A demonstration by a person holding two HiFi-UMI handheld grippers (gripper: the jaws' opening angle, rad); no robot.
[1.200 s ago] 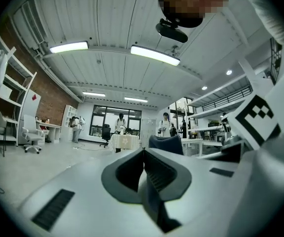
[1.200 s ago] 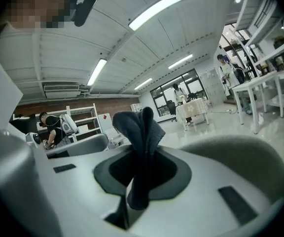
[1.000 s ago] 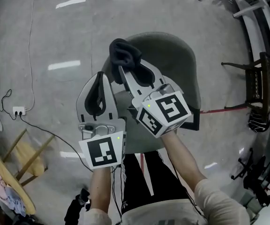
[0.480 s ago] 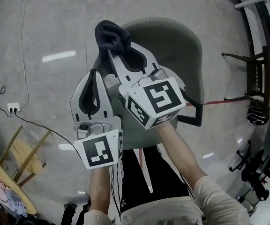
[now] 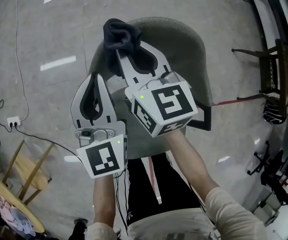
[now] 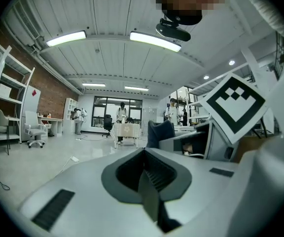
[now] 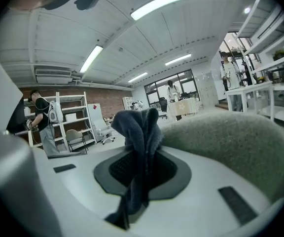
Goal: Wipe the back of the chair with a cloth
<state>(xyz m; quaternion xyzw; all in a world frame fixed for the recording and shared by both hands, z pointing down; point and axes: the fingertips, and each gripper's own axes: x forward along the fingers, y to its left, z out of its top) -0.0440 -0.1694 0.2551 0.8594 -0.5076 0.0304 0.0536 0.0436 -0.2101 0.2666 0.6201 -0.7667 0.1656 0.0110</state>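
Note:
A grey-green upholstered chair (image 5: 184, 49) with a rounded back stands below me. A dark blue cloth (image 5: 120, 34) is bunched at the back's upper left rim. My right gripper (image 5: 126, 59) is shut on the cloth. In the right gripper view the cloth (image 7: 141, 132) stands up between the jaws, with the fuzzy chair back (image 7: 230, 142) just to its right. My left gripper (image 5: 95, 79) is shut on nothing and hangs left of the right one, beside the chair's left edge. In the left gripper view its closed jaws point level, and the cloth (image 6: 160, 131) shows beyond them.
A dark wooden chair (image 5: 279, 84) stands at the right. A power strip (image 5: 11, 120) with cables lies on the floor at the left, and a wooden stool (image 5: 29, 169) is at the lower left. A red strip (image 5: 234, 101) runs across the floor by the chair. People (image 6: 122, 113) stand far across the room.
The head view has shifted a little. The right gripper with the cloth has crept slightly up along the chair's rim. The left gripper stays shut beside it.

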